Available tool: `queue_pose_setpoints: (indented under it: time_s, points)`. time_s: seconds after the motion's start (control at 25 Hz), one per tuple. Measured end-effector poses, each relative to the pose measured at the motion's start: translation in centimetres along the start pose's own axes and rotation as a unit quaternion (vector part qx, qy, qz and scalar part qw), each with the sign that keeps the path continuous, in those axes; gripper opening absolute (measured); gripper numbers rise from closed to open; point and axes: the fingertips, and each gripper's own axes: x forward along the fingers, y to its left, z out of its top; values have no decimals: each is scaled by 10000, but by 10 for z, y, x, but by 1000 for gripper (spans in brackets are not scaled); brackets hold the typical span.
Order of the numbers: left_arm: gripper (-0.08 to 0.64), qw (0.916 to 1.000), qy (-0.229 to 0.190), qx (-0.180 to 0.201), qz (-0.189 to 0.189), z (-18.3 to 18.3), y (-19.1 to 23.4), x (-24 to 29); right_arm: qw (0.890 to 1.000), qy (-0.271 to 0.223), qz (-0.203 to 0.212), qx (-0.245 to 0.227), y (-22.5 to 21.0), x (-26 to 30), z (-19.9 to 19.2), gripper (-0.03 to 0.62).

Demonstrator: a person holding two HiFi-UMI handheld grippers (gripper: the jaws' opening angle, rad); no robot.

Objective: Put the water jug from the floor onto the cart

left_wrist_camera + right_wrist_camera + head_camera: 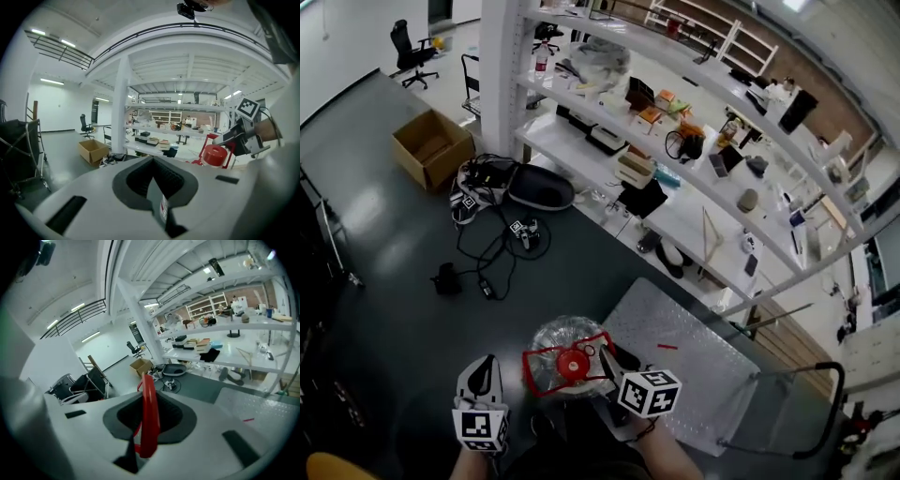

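Head view, one water jug [563, 341], right gripper [606, 362] clamping its handle [148, 414], left gripper [485, 368] closed, one cart [698, 370]

The left gripper [486, 367] and right gripper [607, 356] share pale grey shells, dark ribbed pads [165, 180], and cubes [649, 392] bearing black-and-white square markers.

Bright, even indoor light from ceiling strips [52, 82], with soft shadows. The shiny floor [356, 211] throws back pale glare patches. Both gripper views are heavy fisheye: black corners, shelves [243, 326] bowing, and the close foreground is a bit soft.
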Motion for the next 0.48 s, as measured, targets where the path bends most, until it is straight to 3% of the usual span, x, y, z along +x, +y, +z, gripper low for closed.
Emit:
queue_pose_setpoints:
  time_s: [0.48]
  points:
    - [5,9938,160,365,-1037,-6,-116,9,9917,-420,-971,731,-99,-136,-41,43]
